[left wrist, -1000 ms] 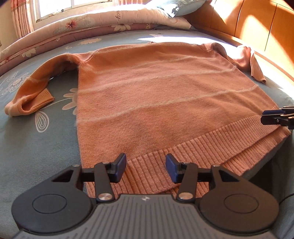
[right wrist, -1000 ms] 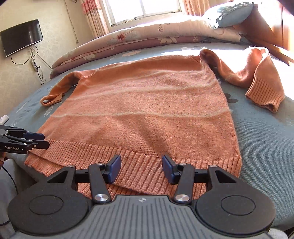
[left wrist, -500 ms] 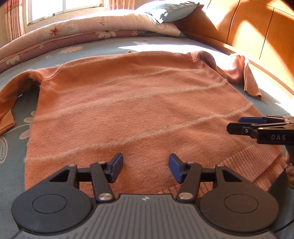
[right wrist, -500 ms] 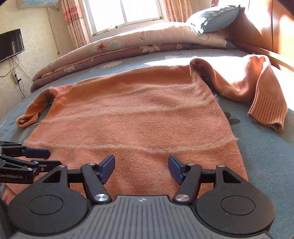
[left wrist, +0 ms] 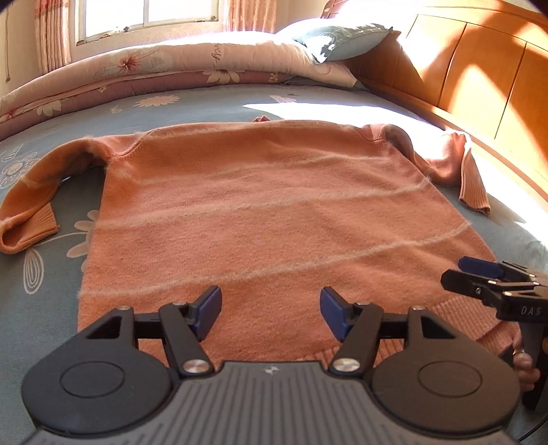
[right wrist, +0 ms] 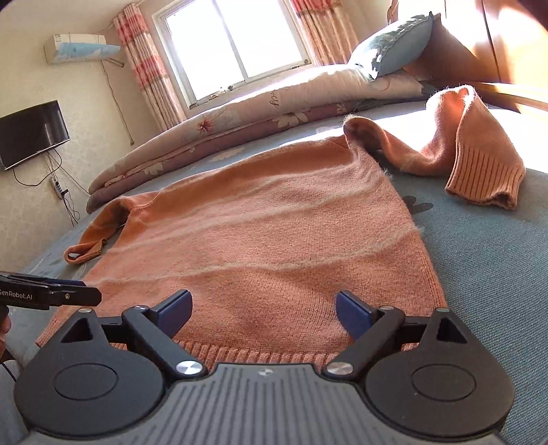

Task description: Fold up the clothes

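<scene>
Each handheld gripper (left wrist: 270, 316) has a ribbed grey housing, black linkage arms with silver pivot screws, blue finger pads (left wrist: 207, 309), and white lettering on the side.

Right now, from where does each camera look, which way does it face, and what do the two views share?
Left wrist: sits on the left gripper over the hem, facing across the sweater to the window; jaws open, empty, just opening; the right gripper and a hand show at right.
Right wrist: sits on the right gripper, facing the same way; jaws open, empty, just opening; the left gripper shows at left.
Shared: sweater, bed, pillow, window.
</scene>
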